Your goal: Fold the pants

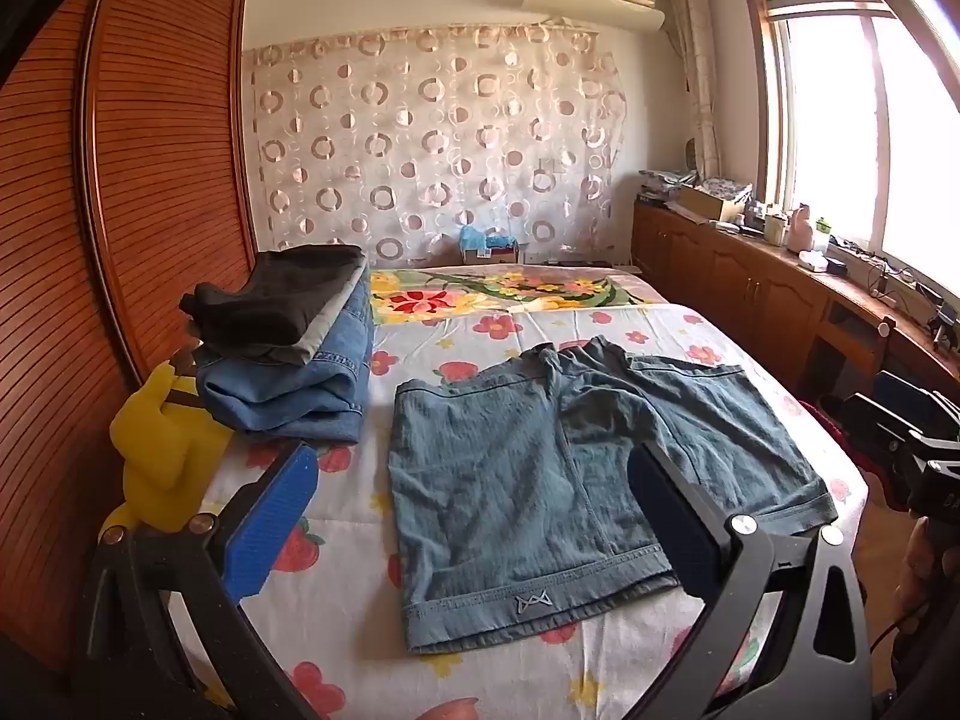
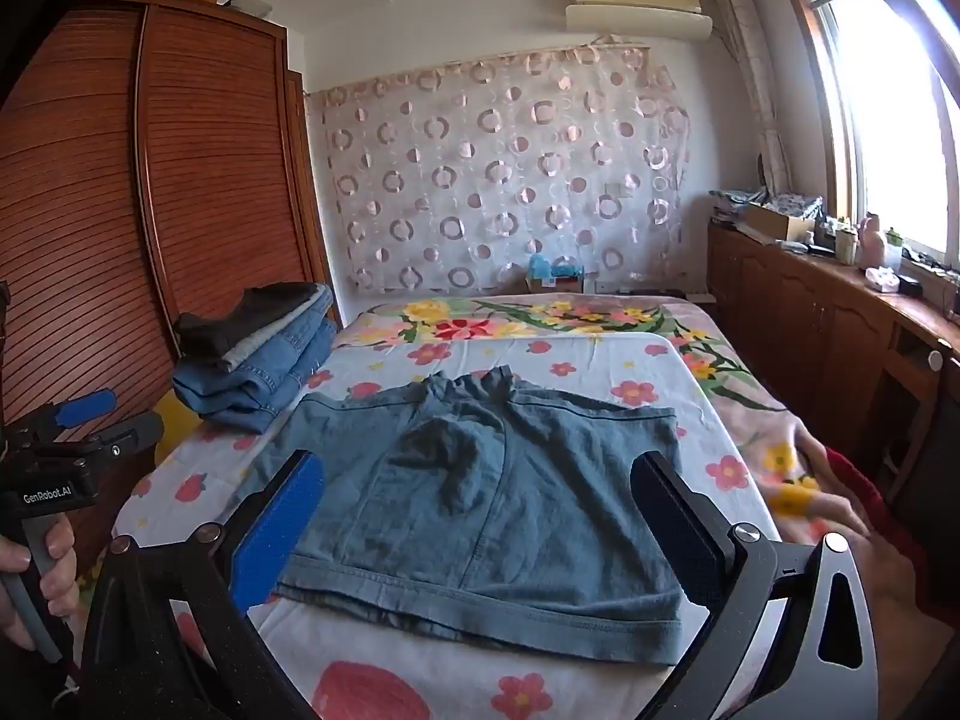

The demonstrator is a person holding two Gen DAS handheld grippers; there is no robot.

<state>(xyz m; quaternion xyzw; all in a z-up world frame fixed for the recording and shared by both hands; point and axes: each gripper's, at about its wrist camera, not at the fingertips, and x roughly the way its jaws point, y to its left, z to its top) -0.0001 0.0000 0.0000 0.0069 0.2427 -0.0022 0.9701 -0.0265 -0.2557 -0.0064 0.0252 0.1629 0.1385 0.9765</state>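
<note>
Flat on the flowered sheet [image 1: 336,618] lie the shorts [image 1: 540,480], blue-grey, spread open with the waistband at the far side and both leg hems toward the near edge of the bed. Both grippers hover over the near edge with nothing between their fingers. On the left gripper [image 1: 474,516] the jaws stand wide apart, the blue pad [image 1: 270,522] left of the shorts over bare sheet, the dark pad over the cloth near its right leg. On the right gripper [image 2: 480,528] the jaws are likewise wide apart, straddling the near hems, neither pad pressing on the fabric. A hand [image 2: 42,570] grips the left tool's handle at the left edge of the right view. Far left on the bed, a stack of folded clothes [image 1: 288,348] sits well apart from the shorts, dark pieces on top of denim, with a yellow toy [image 1: 162,450] just beside it on the near side. A slatted wardrobe [image 1: 150,150] stands to the left, a window [image 1: 852,138] to the right.
</note>
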